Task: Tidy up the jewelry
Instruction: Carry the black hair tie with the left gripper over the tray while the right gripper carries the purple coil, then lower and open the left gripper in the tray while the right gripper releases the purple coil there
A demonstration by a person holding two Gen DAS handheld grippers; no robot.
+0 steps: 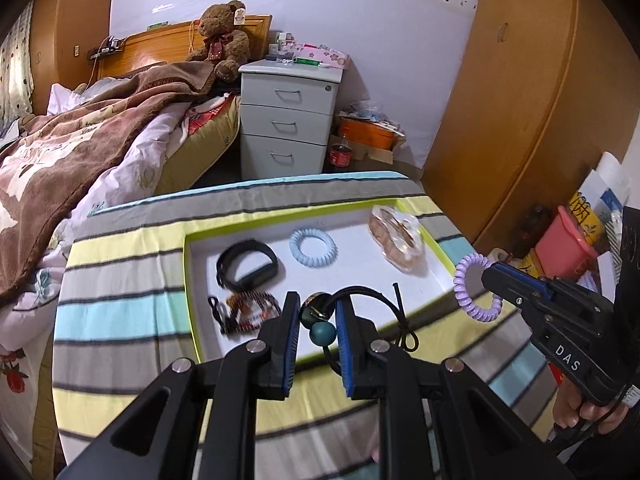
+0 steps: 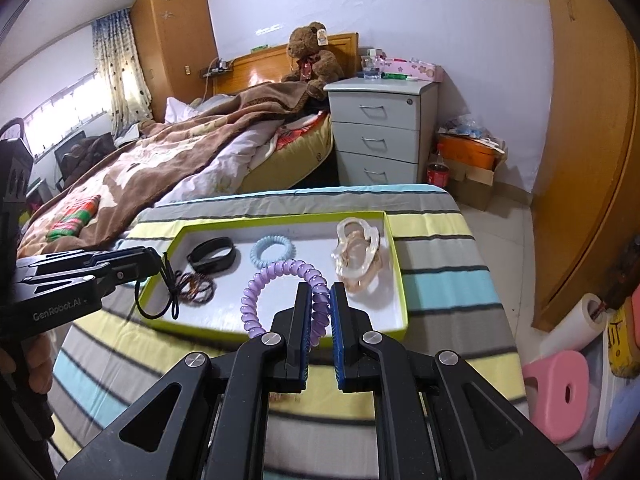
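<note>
Lying across a striped cloth (image 1: 120,312), a shallow white tray with a lime-green rim (image 1: 192,280) is holding the sorted pieces. Running left to right inside it: a black band (image 1: 246,266), a tangle of dark beaded bracelets (image 1: 248,314) just in front of that band, a pale blue spiral ring (image 1: 313,248), and a clear amber clip (image 1: 397,242) at the tray's right end.

Left gripper (image 1: 318,312): its jaws are standing narrowly apart and pinching a black elastic hair tie with teal beads (image 1: 320,332); the cord is looping out to the right over the tray's near rim. The beads are showing only in the left wrist view; the right wrist view is giving just the dangling black loop at the tool's tip, over the tray's left corner, and it alone is showing lettering on that tool's side.

Right gripper (image 2: 320,300): its jaws are closed tight on a purple spiral hair ring (image 2: 276,276), which is arching up and to the left above the tray's near edge. The left wrist view is showing this ring hanging off the tool's tip, beyond the tray's right end, with a hand (image 1: 588,412) on the handle below.
</note>
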